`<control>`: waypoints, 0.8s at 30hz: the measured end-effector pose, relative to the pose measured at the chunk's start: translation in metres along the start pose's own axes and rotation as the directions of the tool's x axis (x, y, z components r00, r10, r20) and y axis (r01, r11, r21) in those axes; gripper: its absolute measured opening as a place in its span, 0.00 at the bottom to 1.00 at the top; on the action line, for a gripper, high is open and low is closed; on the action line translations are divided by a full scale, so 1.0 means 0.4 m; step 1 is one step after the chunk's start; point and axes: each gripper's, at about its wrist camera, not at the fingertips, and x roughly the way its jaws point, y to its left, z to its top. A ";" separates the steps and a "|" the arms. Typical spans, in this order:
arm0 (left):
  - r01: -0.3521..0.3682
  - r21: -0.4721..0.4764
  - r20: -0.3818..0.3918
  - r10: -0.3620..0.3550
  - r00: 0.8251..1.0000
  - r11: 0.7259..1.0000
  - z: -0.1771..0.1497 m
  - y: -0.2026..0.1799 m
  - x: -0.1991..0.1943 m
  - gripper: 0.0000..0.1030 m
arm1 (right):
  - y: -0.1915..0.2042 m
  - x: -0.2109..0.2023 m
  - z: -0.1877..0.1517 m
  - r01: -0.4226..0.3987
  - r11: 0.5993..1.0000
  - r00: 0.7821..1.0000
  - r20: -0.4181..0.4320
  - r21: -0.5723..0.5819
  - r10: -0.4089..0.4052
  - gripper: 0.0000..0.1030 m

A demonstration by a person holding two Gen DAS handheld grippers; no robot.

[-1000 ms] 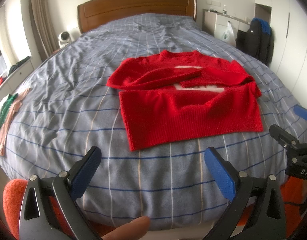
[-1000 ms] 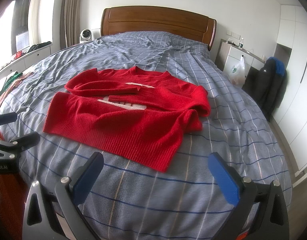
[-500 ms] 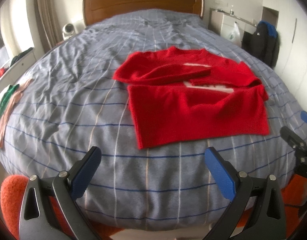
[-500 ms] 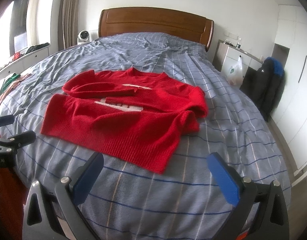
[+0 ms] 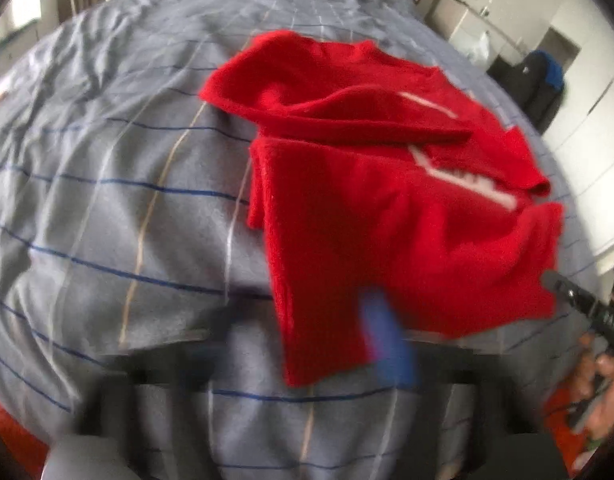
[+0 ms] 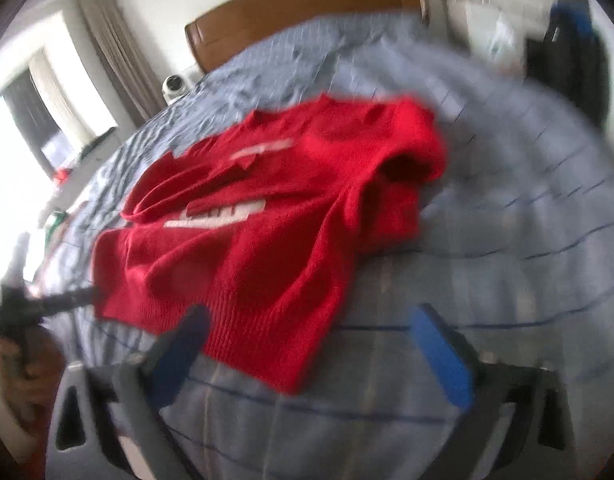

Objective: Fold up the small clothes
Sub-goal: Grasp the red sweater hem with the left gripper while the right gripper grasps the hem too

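A red sweater [image 5: 387,208] with white lettering lies on the grey checked bedspread [image 5: 107,200], sleeves folded across its chest. Both views are blurred by motion. My left gripper [image 5: 307,332] hovers over the hem's near left corner, its jaws closing. One blue pad [image 5: 387,340] shows over the knit, and the other finger is a dark smear. In the right wrist view the same sweater [image 6: 267,240] fills the middle. My right gripper [image 6: 311,344] straddles the hem's near right corner, jaws closing but still apart. No pad is seen pressing the cloth.
A wooden headboard [image 6: 307,12] stands at the far end of the bed. A white cabinet [image 5: 467,28] and a black bag [image 5: 539,84] stand at the right. The other gripper [image 5: 587,308] and a hand [image 5: 603,380] are at the right edge. The bedspread beside the sweater is bare.
Both grippers have dropped and swung in toward the sweater's near hem, tilting as they went. Their jaws stand narrower than before, and the sweater looks much larger.
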 end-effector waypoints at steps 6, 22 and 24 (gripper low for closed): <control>0.132 0.022 -0.049 -0.131 0.990 0.991 -0.090 0.045 -0.164 0.02 | 0.030 -0.089 -0.053 -0.075 0.997 0.996 -0.052 -0.032 0.073 0.04; -0.048 0.149 -0.234 0.082 0.969 0.988 -0.243 -0.017 -0.059 0.02 | 0.011 -0.091 -0.260 0.227 0.972 0.941 -0.245 -0.058 -0.234 0.04; -0.056 0.143 -0.234 0.089 0.968 0.988 -0.243 -0.025 -0.046 0.02 | 0.003 -0.083 -0.259 0.227 0.973 0.943 -0.243 -0.036 -0.228 0.04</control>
